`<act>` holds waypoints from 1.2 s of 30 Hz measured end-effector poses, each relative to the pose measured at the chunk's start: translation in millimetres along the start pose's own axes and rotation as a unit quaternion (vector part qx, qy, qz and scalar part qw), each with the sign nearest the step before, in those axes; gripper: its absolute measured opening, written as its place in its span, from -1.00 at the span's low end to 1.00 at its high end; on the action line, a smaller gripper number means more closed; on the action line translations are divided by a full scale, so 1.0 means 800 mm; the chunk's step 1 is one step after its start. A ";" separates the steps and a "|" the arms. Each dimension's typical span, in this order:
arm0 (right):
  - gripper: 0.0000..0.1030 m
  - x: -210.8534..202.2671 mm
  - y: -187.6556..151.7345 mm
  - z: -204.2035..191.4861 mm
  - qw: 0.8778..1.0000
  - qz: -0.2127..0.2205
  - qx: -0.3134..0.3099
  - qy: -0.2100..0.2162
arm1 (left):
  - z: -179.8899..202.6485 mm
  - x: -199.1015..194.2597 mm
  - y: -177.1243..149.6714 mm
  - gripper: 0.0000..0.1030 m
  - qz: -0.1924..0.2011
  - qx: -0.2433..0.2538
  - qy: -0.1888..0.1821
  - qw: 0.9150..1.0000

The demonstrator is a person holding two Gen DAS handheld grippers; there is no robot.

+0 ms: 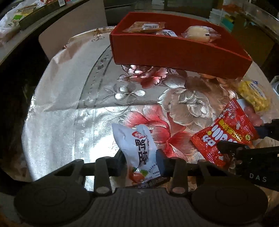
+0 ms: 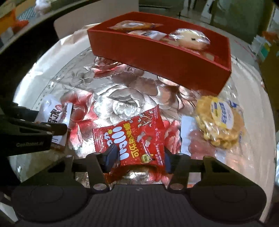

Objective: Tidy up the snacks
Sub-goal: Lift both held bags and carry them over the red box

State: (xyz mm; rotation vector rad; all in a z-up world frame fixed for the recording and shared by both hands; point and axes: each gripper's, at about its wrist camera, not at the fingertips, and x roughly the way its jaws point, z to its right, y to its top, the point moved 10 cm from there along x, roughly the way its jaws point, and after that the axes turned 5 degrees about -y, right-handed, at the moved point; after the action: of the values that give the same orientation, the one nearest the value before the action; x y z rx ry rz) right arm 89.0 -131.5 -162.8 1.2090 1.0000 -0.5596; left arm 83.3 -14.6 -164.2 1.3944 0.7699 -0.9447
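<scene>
A red box [image 1: 174, 52] at the far side of the table holds wrapped snacks: a brown packet [image 1: 144, 27] and a pale round bun [image 1: 197, 34]. My left gripper [image 1: 141, 161] is shut on a white snack pouch [image 1: 135, 145] with dark characters, its pads pressing both sides. In the right wrist view my right gripper [image 2: 139, 156] is shut on a red candy packet [image 2: 137, 138], which crumples between the pads. The red box [image 2: 165, 57] lies beyond it. The white pouch [image 2: 54, 113] shows at left, in the left gripper [image 2: 52, 131]. The red packet [image 1: 225, 134] and right gripper [image 1: 247, 136] show at right in the left view.
A clear bag of yellow puffed snacks [image 2: 219, 124] lies right of the red packet, with a pink packet [image 2: 197, 145] beside it. A shiny floral tablecloth [image 1: 69, 108] covers the table. A shelf with boxes [image 1: 26, 15] stands at the back left.
</scene>
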 end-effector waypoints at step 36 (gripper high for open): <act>0.01 -0.013 -0.008 0.031 0.995 -0.018 0.079 0.051 | -0.016 -0.009 0.017 -0.73 -0.003 -0.074 -0.050 0.996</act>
State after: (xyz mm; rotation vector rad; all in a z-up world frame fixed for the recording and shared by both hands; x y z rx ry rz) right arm 86.9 -158.1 -156.0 1.3729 1.0812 -0.6193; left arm 93.2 -2.0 -152.3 1.2078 0.7545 -0.9352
